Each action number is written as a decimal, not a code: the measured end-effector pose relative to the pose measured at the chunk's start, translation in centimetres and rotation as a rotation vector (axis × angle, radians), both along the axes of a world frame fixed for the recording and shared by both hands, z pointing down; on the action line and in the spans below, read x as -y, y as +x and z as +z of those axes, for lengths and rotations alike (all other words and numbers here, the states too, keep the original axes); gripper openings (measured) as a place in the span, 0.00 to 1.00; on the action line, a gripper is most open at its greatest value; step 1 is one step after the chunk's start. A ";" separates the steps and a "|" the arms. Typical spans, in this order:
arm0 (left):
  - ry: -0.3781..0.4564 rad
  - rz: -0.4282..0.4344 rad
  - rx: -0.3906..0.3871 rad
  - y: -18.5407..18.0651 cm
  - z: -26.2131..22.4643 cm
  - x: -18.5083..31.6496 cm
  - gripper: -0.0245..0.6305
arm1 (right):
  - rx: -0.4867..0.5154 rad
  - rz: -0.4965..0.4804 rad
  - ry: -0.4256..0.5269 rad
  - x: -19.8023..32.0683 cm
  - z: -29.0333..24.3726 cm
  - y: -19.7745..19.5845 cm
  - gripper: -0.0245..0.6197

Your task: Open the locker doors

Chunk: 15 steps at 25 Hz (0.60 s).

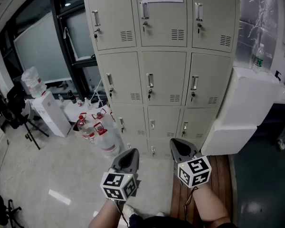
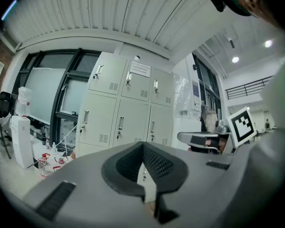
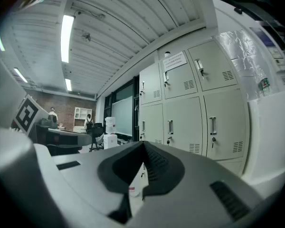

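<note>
Beige metal lockers: every door in view closed, standing ahead and well apart from both hand-held grippers. White boxes stacked against the lockers' right side. Left hand-held gripper: clenched, jaw tips meeting, nothing between, touching nothing. Right hand-held gripper: likewise clenched, empty. Water bottles on floor, by the lockers' lower left.

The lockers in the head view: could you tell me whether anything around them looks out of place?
Nothing looks damaged; every visible door on the lockers is shut. Two things crowd them: water jugs clustered on the floor at the lower left corner, and stacked white boxes against the right side, which might hinder nearby doors.
</note>
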State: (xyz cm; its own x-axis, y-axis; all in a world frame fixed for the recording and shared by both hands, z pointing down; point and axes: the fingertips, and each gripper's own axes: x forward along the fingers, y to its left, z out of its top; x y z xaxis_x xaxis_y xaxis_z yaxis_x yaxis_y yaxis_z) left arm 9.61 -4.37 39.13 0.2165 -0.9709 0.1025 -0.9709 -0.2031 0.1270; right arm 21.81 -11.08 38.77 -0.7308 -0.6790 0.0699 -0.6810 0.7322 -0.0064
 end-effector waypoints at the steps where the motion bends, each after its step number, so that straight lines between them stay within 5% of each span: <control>1: -0.001 -0.001 0.000 -0.1 0.0 0.0 0.04 | -0.001 -0.001 -0.001 0.0 0.0 -0.1 0.04; 15: -0.019 -0.002 -0.002 -1.6 0.4 1.0 0.04 | 0.026 -0.006 -0.013 1.3 0.3 -1.8 0.04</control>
State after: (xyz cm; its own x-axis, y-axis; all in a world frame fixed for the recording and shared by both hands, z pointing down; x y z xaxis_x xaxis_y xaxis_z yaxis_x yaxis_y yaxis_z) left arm 7.99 -5.40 39.57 0.2147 -0.9692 0.1209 -0.9710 -0.1984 0.1333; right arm 20.00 -12.38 39.02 -0.7362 -0.6741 0.0596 -0.6764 0.7358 -0.0337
